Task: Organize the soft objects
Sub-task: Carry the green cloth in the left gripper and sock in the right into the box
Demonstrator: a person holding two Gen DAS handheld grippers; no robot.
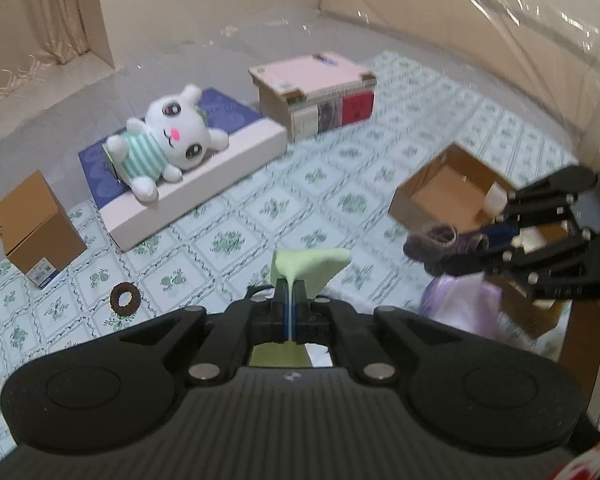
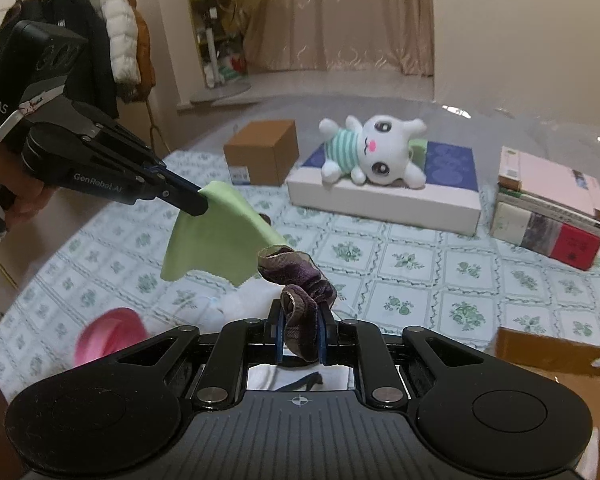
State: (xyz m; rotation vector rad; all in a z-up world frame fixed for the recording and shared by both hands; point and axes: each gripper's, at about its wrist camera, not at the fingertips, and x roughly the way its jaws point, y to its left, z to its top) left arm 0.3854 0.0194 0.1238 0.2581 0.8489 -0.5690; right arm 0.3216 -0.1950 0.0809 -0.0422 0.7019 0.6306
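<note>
Cardboard open box (image 1: 452,192) lies ahead-right on the surface, nearer my right tool (image 2: 300,338), clamped on the purple scrunchie (image 2: 300,280), than my left tool (image 1: 288,300), pinched on the lifted green cloth (image 1: 312,266).

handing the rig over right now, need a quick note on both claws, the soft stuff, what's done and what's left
Left claw: shut on the green cloth, held off the table.
Right claw: shut on the purple scrunchie, also lifted.
Plush bunny lies on the flat white box; brown donut-shaped ring on the tablecloth; open cardboard box at the right.
Done: both pieces picked up.
Left: place them, probably in the open box, then the remaining soft things.
</note>
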